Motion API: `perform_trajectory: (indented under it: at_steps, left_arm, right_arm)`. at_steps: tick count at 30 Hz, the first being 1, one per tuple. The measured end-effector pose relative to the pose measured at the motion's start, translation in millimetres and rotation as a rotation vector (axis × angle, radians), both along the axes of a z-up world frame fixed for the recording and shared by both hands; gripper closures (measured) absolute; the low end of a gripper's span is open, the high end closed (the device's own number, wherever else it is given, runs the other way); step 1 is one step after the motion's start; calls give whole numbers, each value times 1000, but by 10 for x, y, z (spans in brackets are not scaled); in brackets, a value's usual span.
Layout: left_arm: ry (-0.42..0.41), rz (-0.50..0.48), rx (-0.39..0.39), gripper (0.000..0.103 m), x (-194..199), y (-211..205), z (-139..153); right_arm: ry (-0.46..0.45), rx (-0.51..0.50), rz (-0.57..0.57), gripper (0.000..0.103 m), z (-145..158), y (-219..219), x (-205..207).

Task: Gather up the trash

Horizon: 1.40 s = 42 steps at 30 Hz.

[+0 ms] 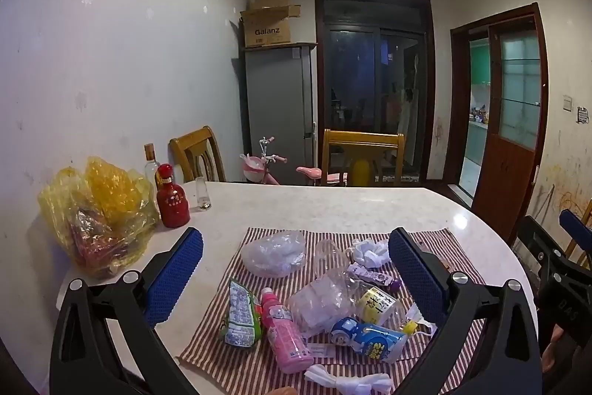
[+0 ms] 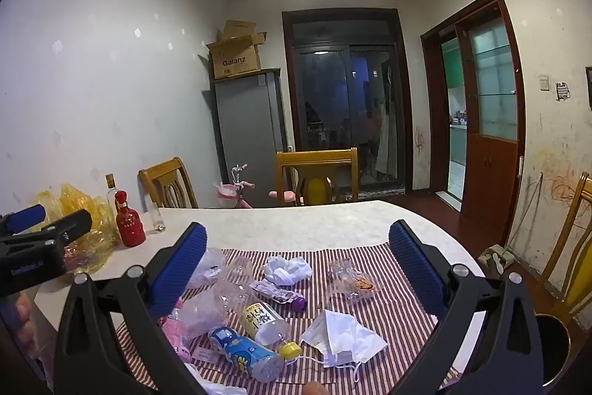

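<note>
A pale marble-look table (image 1: 333, 206) is carrying a red-and-white striped cloth (image 1: 236, 350), and the trash is lying scattered across that cloth. Off the cloth, at the table's far left by the wall, a crumpled yellow plastic bag (image 1: 100, 206) is slumping beside a red liquor bottle (image 1: 172, 197), a clear bottle with a cork (image 1: 150, 160) and a small empty glass (image 1: 202, 194). The left gripper (image 1: 296, 276) is hovering above the cloth with its blue pads spread wide and gripping nothing; the right gripper (image 2: 298, 269) is hanging just as wide apart, also empty. On the cloth, a crushed clear plastic bottle with a yellow label (image 2: 261, 319) is lying near the middle, touching a blue cartoon bottle (image 2: 244, 354) toward the near edge. A pink drink bottle (image 1: 285, 335) is lying just beside a green snack wrapper (image 1: 240, 317) on the left. A crumpled clear bag (image 1: 273, 252) is sitting at the far left of the cloth. A used white face mask (image 2: 344, 339) is resting on the right, with a clear packet holding orange crumbs (image 2: 355, 280) beyond it. A wadded white tissue (image 2: 288, 269) and a purple wrapper (image 2: 279, 293) are lying between them.
</note>
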<state>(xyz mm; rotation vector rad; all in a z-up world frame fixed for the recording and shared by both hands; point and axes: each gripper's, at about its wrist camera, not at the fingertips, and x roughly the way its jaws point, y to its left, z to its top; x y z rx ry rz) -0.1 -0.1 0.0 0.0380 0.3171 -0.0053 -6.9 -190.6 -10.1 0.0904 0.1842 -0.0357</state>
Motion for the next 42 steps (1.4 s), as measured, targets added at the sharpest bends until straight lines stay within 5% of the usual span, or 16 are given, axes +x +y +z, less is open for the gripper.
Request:
perform_trajectory:
  at_steps: [42]
  left_arm:
    - [-1,-38,14,6,54,-38,64]
  right_arm:
    - [-1,10,2,4,31,-44,-17]
